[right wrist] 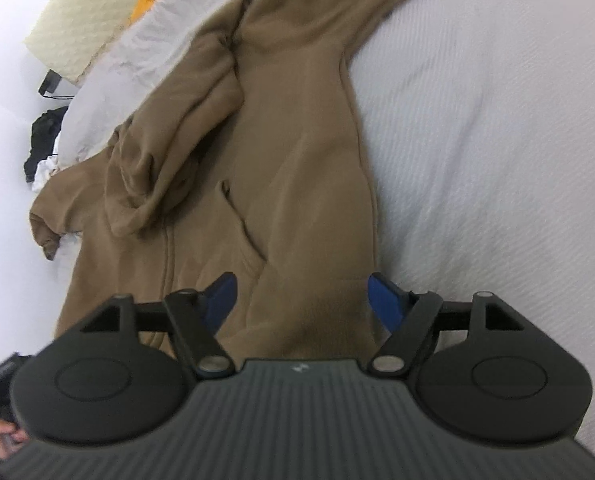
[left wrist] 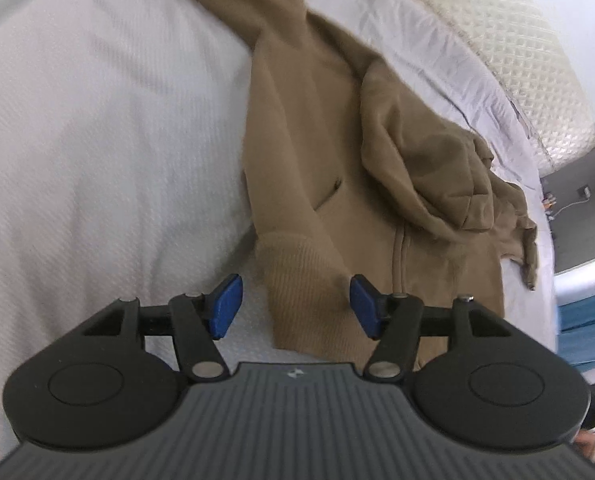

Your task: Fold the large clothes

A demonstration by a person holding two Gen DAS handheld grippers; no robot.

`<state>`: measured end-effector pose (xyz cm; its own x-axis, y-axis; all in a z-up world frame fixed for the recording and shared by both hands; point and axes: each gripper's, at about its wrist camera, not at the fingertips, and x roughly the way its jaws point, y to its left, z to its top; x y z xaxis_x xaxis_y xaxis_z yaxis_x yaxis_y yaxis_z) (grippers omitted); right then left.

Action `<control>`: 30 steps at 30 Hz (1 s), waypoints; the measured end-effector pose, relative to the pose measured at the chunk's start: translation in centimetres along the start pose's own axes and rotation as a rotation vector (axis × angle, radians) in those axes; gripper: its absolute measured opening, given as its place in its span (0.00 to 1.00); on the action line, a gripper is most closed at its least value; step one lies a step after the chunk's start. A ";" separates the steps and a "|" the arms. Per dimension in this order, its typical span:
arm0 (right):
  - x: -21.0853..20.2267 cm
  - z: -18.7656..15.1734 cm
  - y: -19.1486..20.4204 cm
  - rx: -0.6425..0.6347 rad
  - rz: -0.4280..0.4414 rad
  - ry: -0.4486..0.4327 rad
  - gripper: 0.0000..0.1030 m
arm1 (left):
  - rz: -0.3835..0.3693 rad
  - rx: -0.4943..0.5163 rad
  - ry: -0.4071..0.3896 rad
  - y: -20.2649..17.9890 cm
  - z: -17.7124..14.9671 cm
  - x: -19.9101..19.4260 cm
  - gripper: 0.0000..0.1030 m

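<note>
Right under your left tool [left wrist: 293, 306] lies the ribbed cuff [left wrist: 297, 272] of the hoodie [left wrist: 317, 152], between blue pads that stand spread and press on nothing. Your right tool [right wrist: 301, 302] is spread too, over the hem [right wrist: 309, 312], holding nothing. That hoodie sprawls on the bed [left wrist: 97, 140], its hood [left wrist: 429, 176] flopped onto the chest beside the zip [left wrist: 399, 256]. You should expect soft, thick fleece: limp, not slippery, weighty enough to sag. Judging by that, pinch the cuff, hem or shoulder seams. No containers show; only the hoodie's pocket [right wrist: 237, 208], apparently flat.
</note>
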<state>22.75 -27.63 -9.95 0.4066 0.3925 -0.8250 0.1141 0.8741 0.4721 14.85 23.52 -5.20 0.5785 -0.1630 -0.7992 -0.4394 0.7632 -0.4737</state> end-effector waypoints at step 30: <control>12.4 0.7 6.3 -0.366 -0.113 -0.148 0.71 | 0.011 0.414 -0.030 -14.4 -7.0 15.6 0.62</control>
<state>29.08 -17.49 -16.98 0.5393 0.2661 -0.7990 -0.1535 0.9639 0.2174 25.36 5.55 -13.41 0.5975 -0.1400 -0.7895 -0.1355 0.9529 -0.2715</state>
